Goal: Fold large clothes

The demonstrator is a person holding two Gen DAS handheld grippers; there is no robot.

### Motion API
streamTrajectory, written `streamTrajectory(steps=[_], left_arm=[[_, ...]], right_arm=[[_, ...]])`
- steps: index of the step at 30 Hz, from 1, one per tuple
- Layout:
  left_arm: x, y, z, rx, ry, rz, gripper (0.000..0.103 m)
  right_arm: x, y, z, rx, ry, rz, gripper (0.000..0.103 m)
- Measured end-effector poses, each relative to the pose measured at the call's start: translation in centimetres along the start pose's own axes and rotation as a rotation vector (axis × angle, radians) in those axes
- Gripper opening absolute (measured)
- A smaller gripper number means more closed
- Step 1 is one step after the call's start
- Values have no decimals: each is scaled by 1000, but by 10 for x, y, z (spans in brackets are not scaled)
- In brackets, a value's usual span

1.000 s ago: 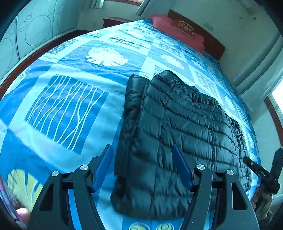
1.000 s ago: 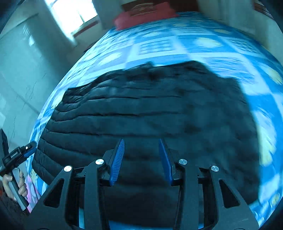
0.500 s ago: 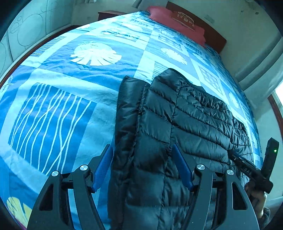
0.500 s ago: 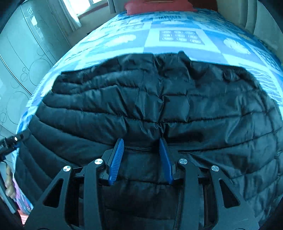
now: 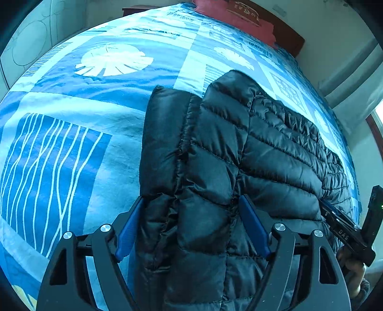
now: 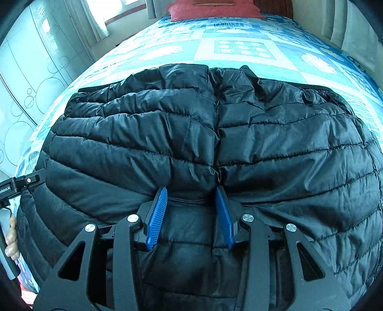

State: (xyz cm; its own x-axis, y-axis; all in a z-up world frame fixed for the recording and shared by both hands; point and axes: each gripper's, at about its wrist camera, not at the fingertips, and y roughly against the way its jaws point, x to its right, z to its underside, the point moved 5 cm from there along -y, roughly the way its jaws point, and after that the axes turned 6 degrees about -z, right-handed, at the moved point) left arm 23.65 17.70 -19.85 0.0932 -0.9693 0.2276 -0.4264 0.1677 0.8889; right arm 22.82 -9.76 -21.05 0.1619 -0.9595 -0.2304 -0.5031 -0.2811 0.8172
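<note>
A black quilted puffer jacket (image 5: pixel 239 155) lies folded on the blue patterned bed (image 5: pixel 83 119). My left gripper (image 5: pixel 191 198) points steeply down at the jacket's near left end. Its jaws are opening, and the padded side edge sits between the blue fingers (image 5: pixel 129 229), which straddle it without pinching. In the right wrist view the jacket (image 6: pixel 275 143) fills most of the picture. My right gripper (image 6: pixel 191 189) is pushed down onto it at the middle seam. Its jaws stand moderately apart, with a bulge of fabric between the pads (image 6: pixel 155 215); I see no squeeze.
A red pillow (image 5: pixel 239 16) and dark wooden headboard (image 5: pixel 289 38) are at the bed's far end. A window with curtains (image 6: pixel 95 14) and patterned wardrobe doors (image 6: pixel 28 83) stand left of the bed. A person's hand (image 6: pixel 10 239) shows at the left edge.
Both grippers came down and forward onto the jacket, which now fills far more of each view. The left jaws spread wider. The right jaws kept their gap.
</note>
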Motion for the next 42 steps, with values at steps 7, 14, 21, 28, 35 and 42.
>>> streamTrajectory(steps=[7,14,21,28,35,42], left_arm=[[8,-13,1,-18,-60,-40,72],[20,0,6,11,-84,-9,40],[29,11,8,45,-105,-41,28],[32,17,4,61,-85,-51,22],[44,43,0,111,-104,-77,19],[75,82,-2,190,-163,-88,18]], right_arm=[[-1,1,2,11,5,5,41],[-2,1,4,17,15,15,41],[-7,1,5,20,20,26,41],[-6,10,4,49,2,0,42],[-3,37,4,102,48,76,59],[10,53,9,112,5,62,59]])
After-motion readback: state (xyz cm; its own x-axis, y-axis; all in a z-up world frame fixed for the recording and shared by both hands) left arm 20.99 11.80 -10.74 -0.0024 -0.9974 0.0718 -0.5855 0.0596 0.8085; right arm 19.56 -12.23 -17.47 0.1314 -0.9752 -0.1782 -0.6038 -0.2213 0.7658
